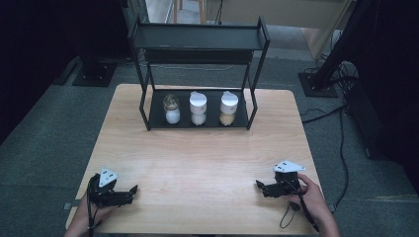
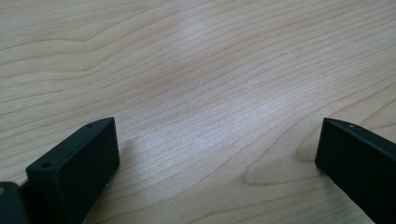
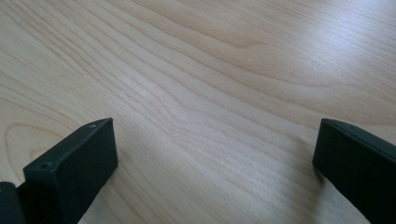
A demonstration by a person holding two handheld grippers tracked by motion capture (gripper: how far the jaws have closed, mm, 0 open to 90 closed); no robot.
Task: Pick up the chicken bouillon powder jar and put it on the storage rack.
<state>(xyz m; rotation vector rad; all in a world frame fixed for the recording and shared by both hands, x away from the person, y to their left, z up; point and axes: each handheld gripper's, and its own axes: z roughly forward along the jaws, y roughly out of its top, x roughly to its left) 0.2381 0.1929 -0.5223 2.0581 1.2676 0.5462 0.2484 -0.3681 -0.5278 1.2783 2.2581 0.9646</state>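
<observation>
Right now, two grippers are resting low on a wooden table (image 1: pixel 207 163), near the edge closest to the person. The left gripper (image 1: pixel 134 189) is sitting by the near left corner, and a hand (image 1: pixel 91 217) is holding it from behind. The right gripper (image 1: pixel 259 185) is sitting by the near right corner, and the other hand (image 1: pixel 311 197) is wrapping around it. Both grippers are pointing toward the middle of the table, facing each other, and they are staying well apart.

Looking along the left gripper (image 2: pixel 217 135), its two black jaws are standing wide apart, with bare wood lying between them. Looking along the right gripper (image 3: pixel 215 135), its jaws are standing wide apart too, and nothing is sitting between them but wood.

At the far edge of the table a black rack (image 1: pixel 146 106) is standing. Three jars are lining up on its bottom shelf. The left jar (image 1: pixel 171 109) is showing a dark, see-through top. The middle jar (image 1: pixel 198 108) is wearing a white lid. The right jar (image 1: pixel 229 108) is wearing a white lid as well, with something tan inside. All three jars are standing upright, just beside one another, far from both grippers. The rack's top shelf (image 1: pixel 197 37) is lying flat above them.
</observation>
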